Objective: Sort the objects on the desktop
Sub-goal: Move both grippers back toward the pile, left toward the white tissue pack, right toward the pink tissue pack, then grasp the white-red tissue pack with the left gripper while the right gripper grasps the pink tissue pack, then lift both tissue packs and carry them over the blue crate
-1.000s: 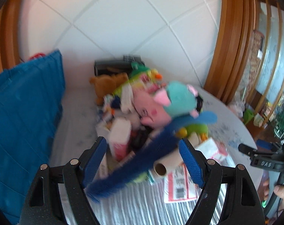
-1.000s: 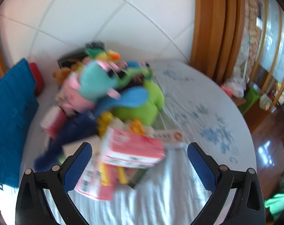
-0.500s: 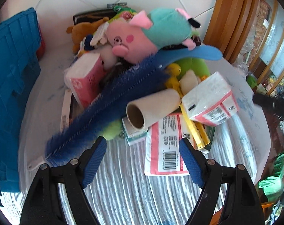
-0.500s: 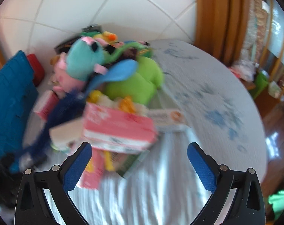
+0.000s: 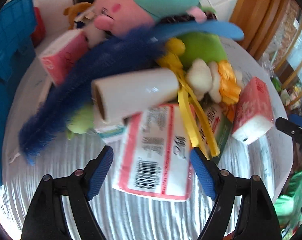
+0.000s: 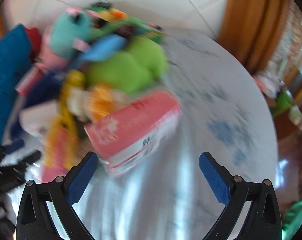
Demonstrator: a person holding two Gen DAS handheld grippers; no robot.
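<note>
Sorting barely begun: everything is heaped together on the round table (image 5: 131,216).

From the left, blue crate (image 5: 9,64), blue duster (image 5: 87,80), paper roll (image 5: 135,92), flat packet (image 5: 157,156) and pink tissue pack (image 6: 135,128) lie unsorted; left gripper (image 5: 151,160) and right gripper (image 6: 148,168) hover spread apart, empty.

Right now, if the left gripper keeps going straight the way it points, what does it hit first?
Most likely the flat pink-and-white barcoded packet, lying on the tablecloth between the open left gripper fingers. The white roll sits just beyond; depth is hard to judge.
</note>
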